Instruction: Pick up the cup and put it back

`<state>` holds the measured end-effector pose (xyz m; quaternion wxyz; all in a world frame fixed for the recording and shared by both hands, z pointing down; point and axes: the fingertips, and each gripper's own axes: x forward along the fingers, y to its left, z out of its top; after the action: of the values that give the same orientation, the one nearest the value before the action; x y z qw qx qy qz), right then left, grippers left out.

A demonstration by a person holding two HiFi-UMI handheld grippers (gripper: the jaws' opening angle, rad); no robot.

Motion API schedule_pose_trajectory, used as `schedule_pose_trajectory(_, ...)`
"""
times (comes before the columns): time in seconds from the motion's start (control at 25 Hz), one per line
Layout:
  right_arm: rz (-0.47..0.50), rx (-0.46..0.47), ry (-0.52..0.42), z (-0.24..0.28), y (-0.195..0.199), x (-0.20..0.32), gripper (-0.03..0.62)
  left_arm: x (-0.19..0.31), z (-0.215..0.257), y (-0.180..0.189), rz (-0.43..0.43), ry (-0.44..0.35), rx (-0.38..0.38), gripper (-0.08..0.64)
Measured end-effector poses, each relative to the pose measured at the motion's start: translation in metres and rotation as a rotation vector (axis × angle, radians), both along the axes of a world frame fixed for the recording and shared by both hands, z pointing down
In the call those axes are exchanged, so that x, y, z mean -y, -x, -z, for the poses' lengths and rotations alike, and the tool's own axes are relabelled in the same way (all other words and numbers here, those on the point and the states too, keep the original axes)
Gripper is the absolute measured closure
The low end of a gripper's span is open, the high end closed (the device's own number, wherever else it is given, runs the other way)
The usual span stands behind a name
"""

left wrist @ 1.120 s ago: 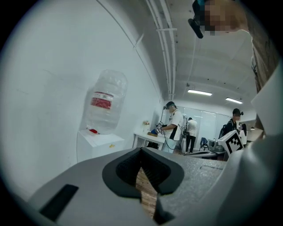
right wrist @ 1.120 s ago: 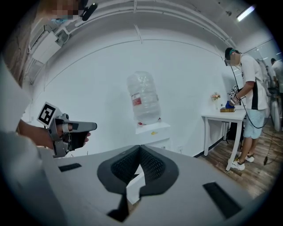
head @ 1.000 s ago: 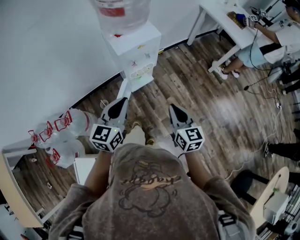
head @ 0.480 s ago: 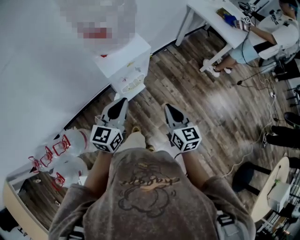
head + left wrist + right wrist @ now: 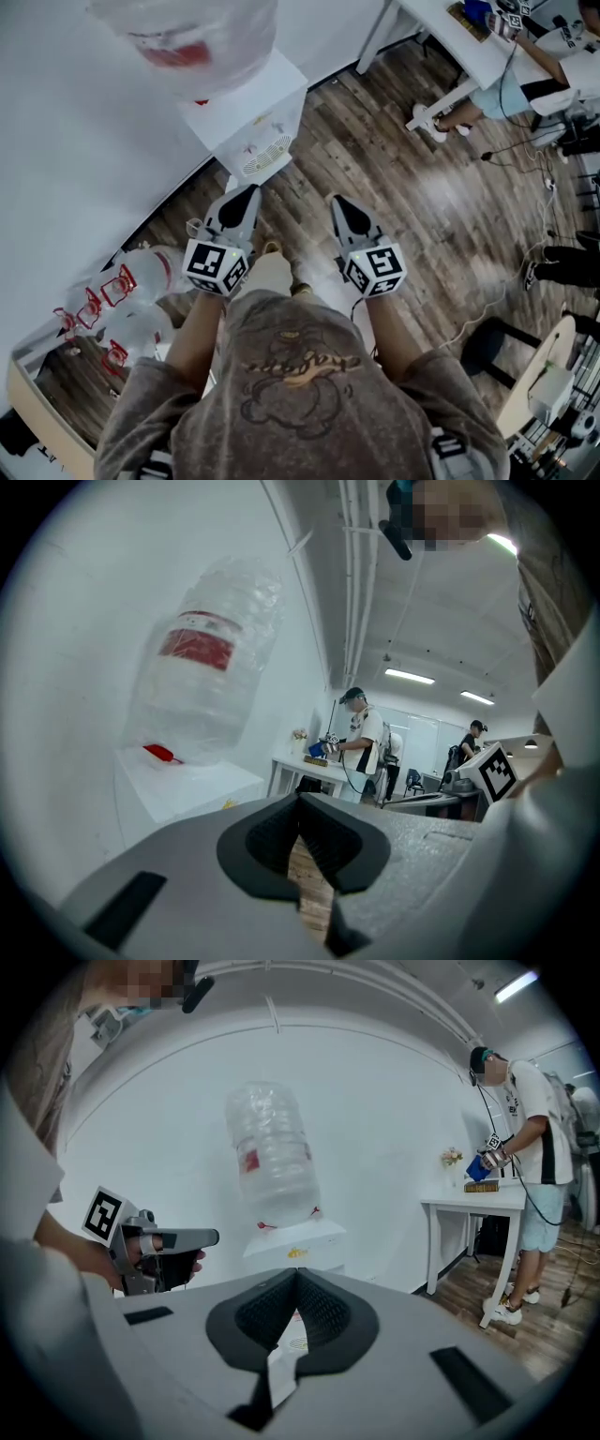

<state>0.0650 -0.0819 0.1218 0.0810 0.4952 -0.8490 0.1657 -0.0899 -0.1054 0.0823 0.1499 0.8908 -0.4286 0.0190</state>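
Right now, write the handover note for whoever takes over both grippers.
Left gripper: shut, empty.
Right gripper: shut, empty.
Both are held side by side, pointing toward the water dispenser with its bottle on top.
Cup: not visible in any view.
Done: nothing that shows.
Left: find the cup, pick it up, put it back.

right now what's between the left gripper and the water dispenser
Only bare wooden floor shows between left gripper and water dispenser, in the head view.
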Motion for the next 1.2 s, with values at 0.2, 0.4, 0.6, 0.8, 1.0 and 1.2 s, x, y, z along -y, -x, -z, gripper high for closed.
schedule_pose_trajectory(0.2,0.010,-0.002,0.001,-0.038,-0.007,0.009,0.591,0.006,-0.037,-0.003,0.019,0.009,-0.009,0.558)
schedule_pose_trajectory(0.4,0.024,-0.003,-0.003,-0.090,-0.010,0.020,0.591,0.018,-0.088,-0.001,0.035,0.006,0.002,0.558)
schedule_pose_trajectory(0.6,0.031,-0.003,-0.005,-0.150,-0.010,0.034,0.591,0.033,-0.148,0.000,0.044,-0.003,0.002,0.558)
schedule_pose_trajectory(0.8,0.020,0.012,-0.021,-0.213,-0.014,0.047,0.591,0.044,-0.212,-0.005,0.042,-0.007,0.000,0.558)
schedule_pose_trajectory(1.0,0.007,0.036,-0.042,-0.281,-0.023,0.066,0.591,0.062,-0.286,-0.009,0.048,-0.024,0.001,0.558)
schedule_pose_trajectory(1.2,0.016,0.033,-0.060,-0.351,-0.031,0.071,0.591,0.065,-0.359,-0.011,0.057,-0.031,-0.004,0.558)
